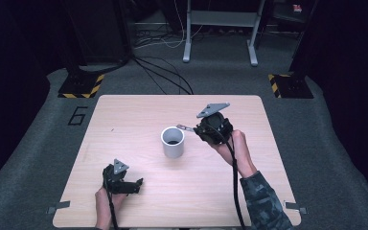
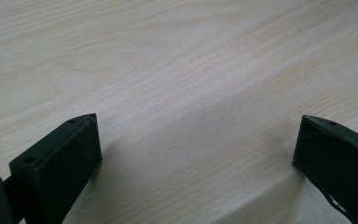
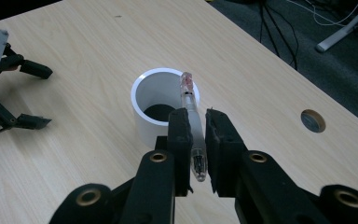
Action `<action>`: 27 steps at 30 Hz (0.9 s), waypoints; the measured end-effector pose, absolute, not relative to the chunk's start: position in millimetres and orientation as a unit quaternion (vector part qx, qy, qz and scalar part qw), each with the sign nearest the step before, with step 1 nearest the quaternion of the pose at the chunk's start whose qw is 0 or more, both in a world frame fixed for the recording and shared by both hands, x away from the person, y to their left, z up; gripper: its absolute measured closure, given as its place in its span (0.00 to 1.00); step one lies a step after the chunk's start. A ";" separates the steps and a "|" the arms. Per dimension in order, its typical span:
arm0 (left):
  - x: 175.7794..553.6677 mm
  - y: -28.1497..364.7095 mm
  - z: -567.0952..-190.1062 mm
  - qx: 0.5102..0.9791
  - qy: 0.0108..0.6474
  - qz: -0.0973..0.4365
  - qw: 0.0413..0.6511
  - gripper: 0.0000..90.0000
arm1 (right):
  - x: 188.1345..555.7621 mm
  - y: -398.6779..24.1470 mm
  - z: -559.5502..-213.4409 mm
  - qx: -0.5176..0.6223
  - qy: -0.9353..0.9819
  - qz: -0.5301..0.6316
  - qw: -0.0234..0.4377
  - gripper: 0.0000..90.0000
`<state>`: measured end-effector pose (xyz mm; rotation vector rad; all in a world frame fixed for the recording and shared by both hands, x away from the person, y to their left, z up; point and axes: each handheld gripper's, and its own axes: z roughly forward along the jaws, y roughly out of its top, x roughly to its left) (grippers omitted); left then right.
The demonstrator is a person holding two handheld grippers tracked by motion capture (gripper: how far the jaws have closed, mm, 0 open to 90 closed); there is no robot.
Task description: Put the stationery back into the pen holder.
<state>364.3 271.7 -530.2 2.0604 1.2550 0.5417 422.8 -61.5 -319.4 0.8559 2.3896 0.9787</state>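
A white cup stands upright near the middle of the table, dark at its bottom. My right gripper hovers just to its right, shut on a clear pen. The pen's pink-tipped end reaches over the rim of the cup. My left gripper rests low over the table's near left part, open, with bare wood between its fingers.
The table is light wood with a round cable hole near its far right. Beyond it lie grey carpet, loose cables and a white frame's legs.
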 end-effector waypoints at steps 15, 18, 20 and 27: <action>364.3 271.6 -530.3 0.787 0.480 0.207 0.329 0.01 | 442.1 -34.3 -330.9 0.287 0.894 0.295 0.176 0.90; 364.3 271.6 -530.3 0.787 0.480 0.207 0.329 0.01 | 447.6 -29.4 -334.9 0.286 0.899 0.286 0.168 0.90; 364.3 271.7 -530.2 0.787 0.480 0.207 0.328 0.01 | 451.4 -26.1 -338.2 0.288 0.901 0.281 0.161 0.90; 364.3 271.7 -530.3 0.787 0.480 0.207 0.329 0.01 | 465.6 -16.2 -350.2 0.288 0.909 0.266 0.145 0.90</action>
